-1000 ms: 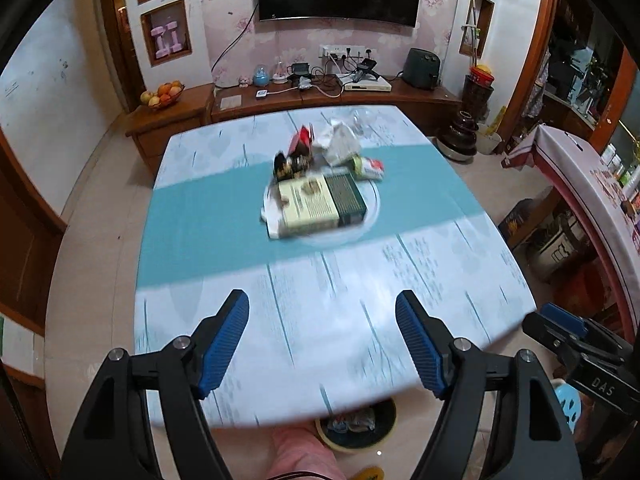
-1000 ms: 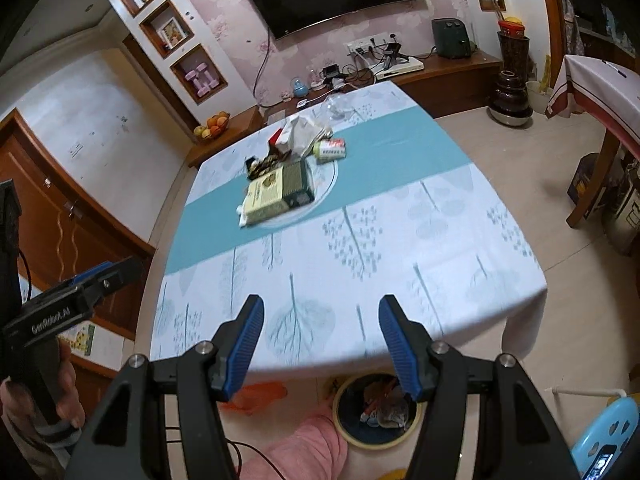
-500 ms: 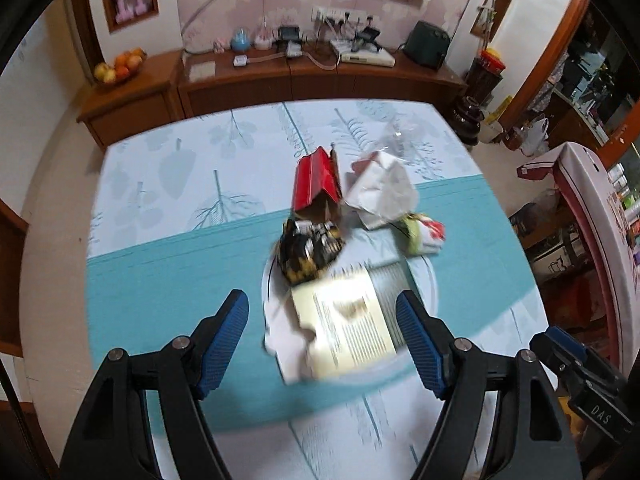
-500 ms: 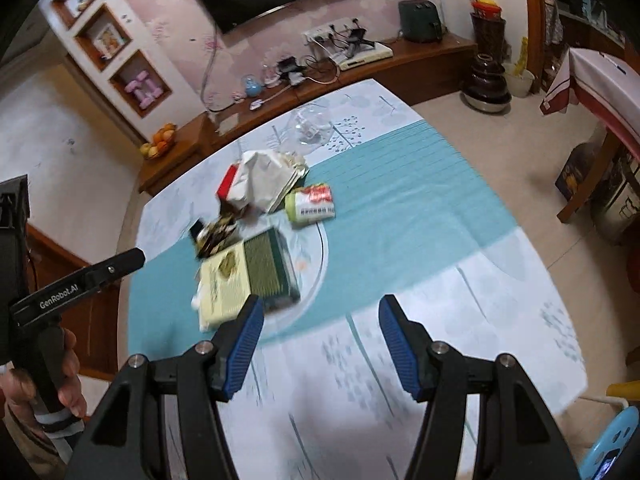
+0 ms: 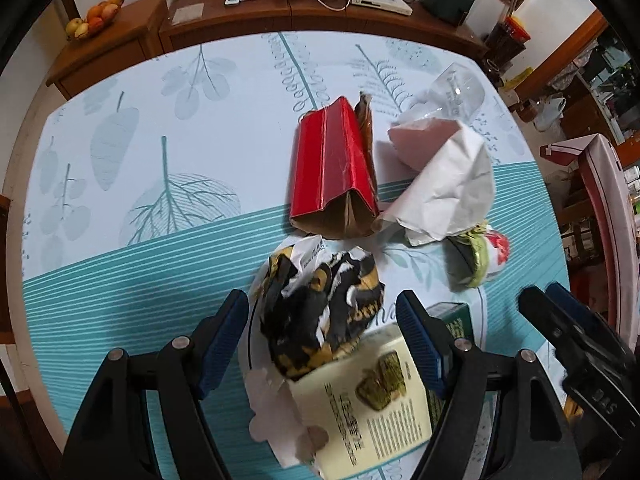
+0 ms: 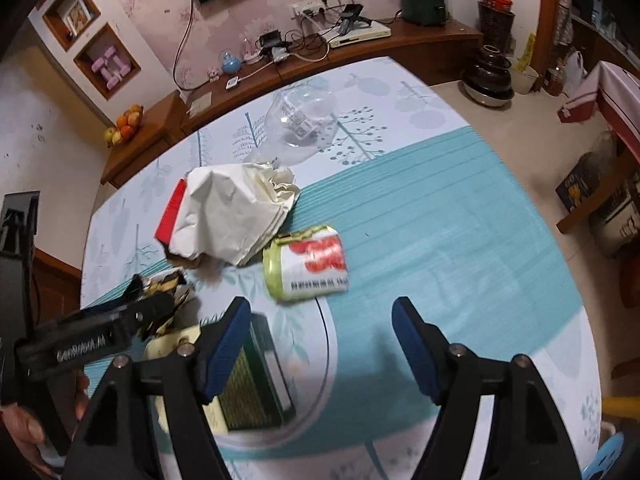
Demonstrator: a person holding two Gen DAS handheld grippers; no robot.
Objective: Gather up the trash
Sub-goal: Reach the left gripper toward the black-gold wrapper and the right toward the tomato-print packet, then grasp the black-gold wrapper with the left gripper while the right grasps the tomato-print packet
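**Both tongs over the litter, nothing gripped yet**

While the rubbish lies heaped in the middle of the worktop (image 5: 120,264), the risks are mostly in the crowding. The left tongs (image 5: 322,322) hang steeply over a crumpled black-and-yellow wrapper (image 5: 320,312), which sits between the blue pads without being pressed; the jaws stand apart and hold nothing. The wrapper overlaps the cream end of a flat box (image 5: 360,408) below it, so closing here could, I judge, pinch the box edge too or drag it along the cloth. A loose, springy wrapper may also slip free if only its top fold is caught.

The right tongs (image 6: 322,320) have just been opening wider and are empty, tilted down toward the worktop with a green-and-red packet (image 6: 306,264) just beyond the pads, not between them. Its rounded, glossy body looks likely to roll or squirt out sideways if caught off-centre.

The two tools are near each other: the left one crosses the lower-left of the right camera's view, beside the green face of the box (image 6: 252,384), so a careless reach could knock them together.

Farther back lie a red carton (image 5: 332,168), a white paper bag (image 5: 444,188) touching it, and a clear plastic bottle (image 6: 300,120), all untouched.
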